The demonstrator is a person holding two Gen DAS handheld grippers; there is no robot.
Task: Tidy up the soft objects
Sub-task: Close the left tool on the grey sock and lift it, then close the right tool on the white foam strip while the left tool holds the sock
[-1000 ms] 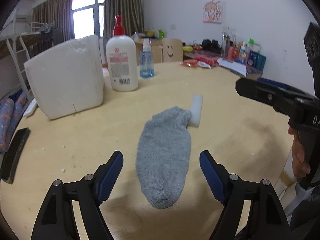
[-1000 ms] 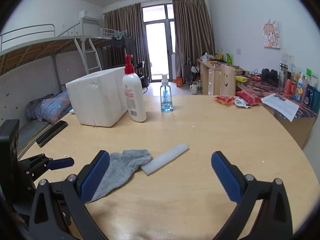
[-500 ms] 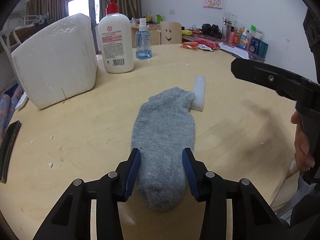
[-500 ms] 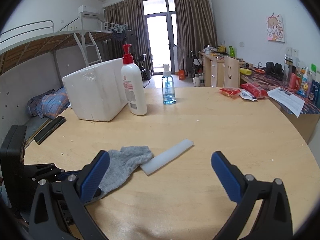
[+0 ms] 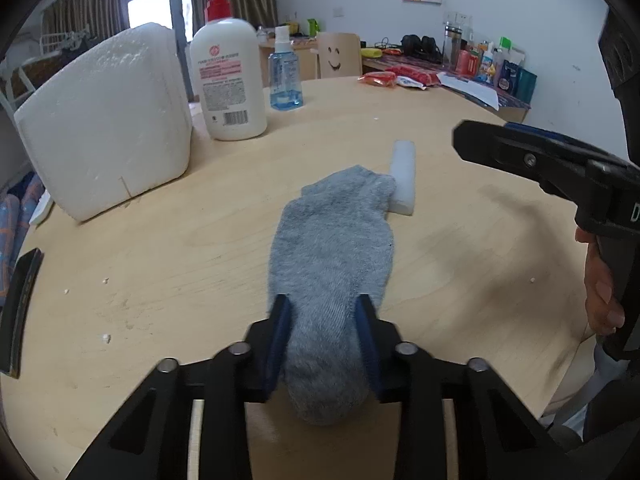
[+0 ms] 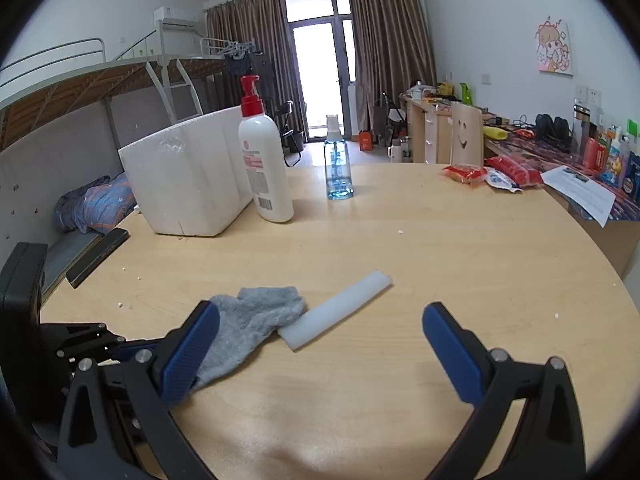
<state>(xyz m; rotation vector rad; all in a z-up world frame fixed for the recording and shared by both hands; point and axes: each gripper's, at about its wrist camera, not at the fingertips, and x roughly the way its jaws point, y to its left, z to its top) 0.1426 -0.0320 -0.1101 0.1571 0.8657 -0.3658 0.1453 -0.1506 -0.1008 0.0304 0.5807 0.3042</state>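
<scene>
A grey sock lies flat on the round wooden table, its cuff end touching a white foam bar. My left gripper is shut on the sock's toe end, both blue pads pressing into the fabric. In the right wrist view the sock and the foam bar lie ahead, left of centre. My right gripper is open and empty, held above the table near the bar. It also shows in the left wrist view at the right.
A white foam box, a lotion pump bottle and a blue spray bottle stand at the far left. A black phone-like slab lies at the left edge. Red snack packets and papers lie far right.
My left gripper moved forward over the sock's toe and closed on it, from wide open to pinching the fabric. The right gripper stayed open and moved little.
</scene>
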